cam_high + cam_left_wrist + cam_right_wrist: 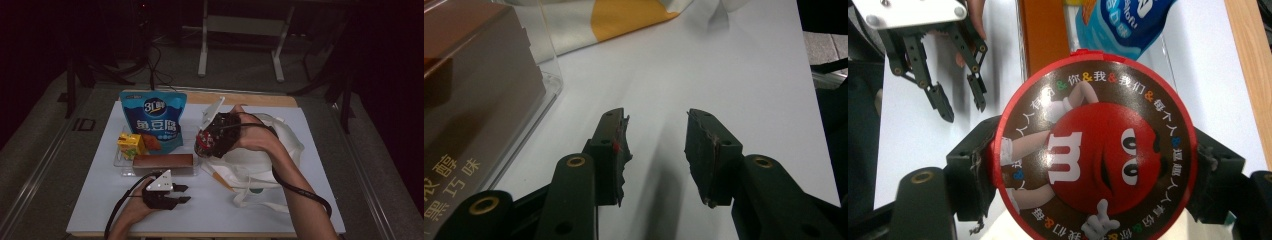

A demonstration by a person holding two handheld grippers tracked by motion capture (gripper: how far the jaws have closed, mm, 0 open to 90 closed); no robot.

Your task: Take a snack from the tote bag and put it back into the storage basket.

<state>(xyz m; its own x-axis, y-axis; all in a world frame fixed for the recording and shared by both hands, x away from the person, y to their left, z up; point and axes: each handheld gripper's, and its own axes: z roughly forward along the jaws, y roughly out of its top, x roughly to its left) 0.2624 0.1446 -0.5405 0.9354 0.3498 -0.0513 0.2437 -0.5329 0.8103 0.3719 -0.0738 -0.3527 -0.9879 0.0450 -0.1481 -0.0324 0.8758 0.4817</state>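
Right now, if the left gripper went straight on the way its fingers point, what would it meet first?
Probably the white tote bag. The left gripper points across bare table toward it; the brown box lies off to one side.

item: round M&M's tub [1093,160] | look: red rim, brown lid, red character | pose: on its side, lifted, clamped at its sides | place: above white tote bag [260,165], just right of blue snack pouch [155,120]
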